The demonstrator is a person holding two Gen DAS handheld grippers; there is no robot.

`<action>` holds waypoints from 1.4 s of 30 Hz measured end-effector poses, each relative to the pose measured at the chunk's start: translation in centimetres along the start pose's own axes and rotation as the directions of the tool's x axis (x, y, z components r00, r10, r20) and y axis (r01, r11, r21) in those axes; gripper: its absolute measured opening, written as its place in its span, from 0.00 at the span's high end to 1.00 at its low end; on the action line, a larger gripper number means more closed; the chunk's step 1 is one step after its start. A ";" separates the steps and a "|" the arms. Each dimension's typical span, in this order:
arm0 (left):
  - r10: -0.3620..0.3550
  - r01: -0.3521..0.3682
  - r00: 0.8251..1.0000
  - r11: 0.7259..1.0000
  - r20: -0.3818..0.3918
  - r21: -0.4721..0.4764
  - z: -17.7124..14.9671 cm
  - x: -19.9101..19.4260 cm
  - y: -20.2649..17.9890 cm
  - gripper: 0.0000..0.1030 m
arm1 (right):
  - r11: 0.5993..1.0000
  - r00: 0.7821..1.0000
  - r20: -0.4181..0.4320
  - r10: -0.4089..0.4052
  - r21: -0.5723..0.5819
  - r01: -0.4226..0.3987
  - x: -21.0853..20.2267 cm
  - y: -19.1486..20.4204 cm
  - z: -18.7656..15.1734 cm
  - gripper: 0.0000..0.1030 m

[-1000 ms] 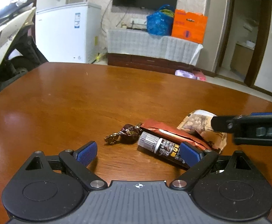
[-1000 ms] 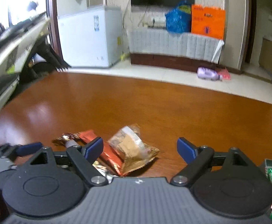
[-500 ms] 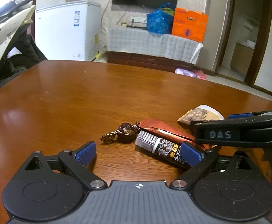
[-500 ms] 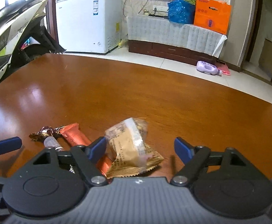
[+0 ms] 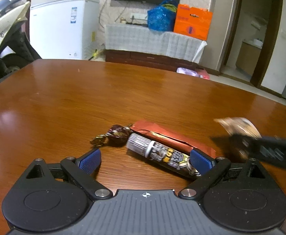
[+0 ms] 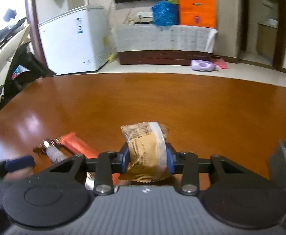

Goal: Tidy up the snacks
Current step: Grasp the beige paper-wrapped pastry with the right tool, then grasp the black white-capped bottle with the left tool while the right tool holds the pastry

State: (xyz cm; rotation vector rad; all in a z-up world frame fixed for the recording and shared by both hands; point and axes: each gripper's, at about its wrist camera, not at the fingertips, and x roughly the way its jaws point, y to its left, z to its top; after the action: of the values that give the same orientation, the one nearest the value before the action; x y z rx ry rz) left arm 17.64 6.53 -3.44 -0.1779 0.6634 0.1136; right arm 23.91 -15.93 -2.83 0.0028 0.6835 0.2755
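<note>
Since a second ago my right tongs (image 6: 148, 159) have pinched the crinkly tan plastic biscuit packet (image 6: 146, 146) for sorting, while my left tongs (image 5: 145, 158) gape wide before the black-and-silver snack stick (image 5: 162, 154).

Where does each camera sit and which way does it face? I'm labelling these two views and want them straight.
Left wrist: on the open left gripper, low over the table, facing the TV wall, over the black tube snack.
Right wrist: on the right gripper, facing likewise, shut on the tan snack packet.
Shared: red wrapper, twisted candy, packet, freezer.
</note>
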 end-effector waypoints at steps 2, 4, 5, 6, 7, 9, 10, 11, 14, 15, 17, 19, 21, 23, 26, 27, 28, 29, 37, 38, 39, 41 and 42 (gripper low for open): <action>0.001 -0.001 1.000 1.000 -0.002 0.003 0.0 0.1 -0.2 0.05 | 0.998 1.000 -0.002 0.013 0.054 -0.012 -1.6 -1.7 -1.2 0.64; 0.007 -0.007 1.000 1.000 -0.004 0.003 0.1 0.3 -0.4 0.03 | 0.996 1.000 0.006 0.018 0.092 -0.019 -3.8 -2.8 -2.5 0.64; 0.010 -0.010 1.000 1.000 -0.005 0.003 0.1 0.4 -0.5 0.02 | 0.995 1.000 0.016 0.020 0.097 -0.022 -5.1 -3.3 -3.4 0.64; 0.012 -0.012 1.000 1.000 -0.006 0.006 0.1 0.6 -0.7 0.01 | 0.995 0.999 0.025 0.021 0.096 -0.023 -6.5 -3.6 -4.3 0.64; 0.014 -0.014 1.000 1.000 -0.005 0.012 0.1 0.7 -0.8 0.00 | 0.996 0.999 0.031 0.021 0.092 -0.023 -7.8 -3.9 -5.2 0.64; 0.015 -0.015 1.000 1.000 0.003 0.024 0.1 0.9 -1.3 0.00 | 0.996 0.999 0.032 0.020 0.089 -0.023 -9.5 -4.3 -6.7 0.64; 0.015 -0.015 1.000 0.999 0.003 0.028 0.0 1.0 -1.6 0.00 | 0.995 0.999 0.026 0.029 0.096 -0.031 -10.1 -4.5 -7.4 0.64; 0.012 -0.012 1.000 0.999 0.002 0.031 0.0 1.0 -1.8 0.00 | 0.993 0.999 0.024 0.036 0.108 -0.039 -10.4 -4.7 -7.8 0.64; 0.002 -0.002 1.000 1.000 0.001 0.030 -0.2 0.8 -1.4 0.00 | 0.994 0.998 0.048 0.037 0.105 -0.041 -11.2 -4.7 -8.3 0.64; -0.001 0.001 1.000 0.999 0.002 0.033 -0.2 0.6 -1.1 0.00 | 0.994 0.998 0.058 0.036 0.100 -0.041 -11.4 -4.7 -8.5 0.64; 0.004 -0.004 1.000 1.000 0.006 0.019 -0.6 0.2 -0.2 0.00 | 0.995 0.996 0.075 0.040 0.088 -0.046 -12.3 -4.4 -9.0 0.64; 0.021 -0.021 1.000 0.999 0.011 -0.025 -0.6 -0.1 1.0 0.00 | 0.994 0.995 0.084 0.046 0.095 -0.054 -12.5 -4.9 -8.6 0.64; 0.044 -0.043 0.999 0.997 0.012 -0.070 -0.4 -0.3 1.9 0.01 | 0.991 0.995 0.089 0.052 0.116 -0.062 -12.3 -4.8 -8.3 0.64; 0.062 -0.060 0.998 0.994 0.010 -0.096 -0.1 -0.1 2.0 0.01 | 0.988 0.994 0.094 0.064 0.138 -0.077 -12.5 -5.2 -8.3 0.64; 0.074 -0.073 0.997 0.992 0.003 -0.100 0.4 0.5 1.1 0.00 | 0.986 0.991 0.107 0.081 0.137 -0.095 -13.1 -5.4 -8.4 0.64; 0.079 -0.079 0.997 0.992 0.000 -0.095 0.6 0.8 0.8 0.00 | 0.987 0.990 0.114 0.082 0.125 -0.097 -13.3 -5.3 -8.5 0.64; 0.095 -0.095 0.995 0.992 -0.003 -0.086 0.8 1.0 0.4 0.00 | 0.988 0.990 0.117 0.084 0.118 -0.098 -13.3 -5.2 -8.4 0.64; 0.110 -0.110 0.994 0.991 -0.006 -0.079 0.8 1.3 0.0 0.00 | 0.988 0.989 0.119 0.086 0.114 -0.100 -13.2 -5.2 -8.3 0.64; 0.184 -0.183 0.983 0.983 -0.029 0.035 1.3 2.4 -2.8 0.00 | 0.988 0.988 0.126 0.092 0.110 -0.106 -12.9 -5.4 -8.3 0.64; 0.170 -0.169 0.985 0.985 -0.031 0.042 1.3 2.3 -2.6 0.00 | 0.989 0.988 0.126 0.089 0.103 -0.102 -12.9 -5.4 -8.3 0.64; 0.157 -0.155 0.987 0.987 -0.034 0.050 1.4 2.3 -2.5 0.01 | 0.990 0.988 0.127 0.086 0.099 -0.099 -12.7 -5.1 -8.1 0.64; 0.125 -0.122 0.992 0.990 -0.033 0.073 1.2 1.6 -2.1 0.07 | 0.992 0.988 0.138 0.076 0.090 -0.088 -12.6 -5.1 -7.9 0.64; 0.112 -0.109 0.993 0.991 -0.031 0.080 1.0 1.3 -1.9 0.10 | 0.993 0.988 0.141 0.070 0.084 -0.082 -12.6 -5.0 -7.9 0.64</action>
State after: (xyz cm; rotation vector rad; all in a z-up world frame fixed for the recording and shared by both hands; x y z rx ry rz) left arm 19.57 4.98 -3.21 -0.0675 0.7116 0.1905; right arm 10.93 -24.63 -1.54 0.1331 0.5582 0.3145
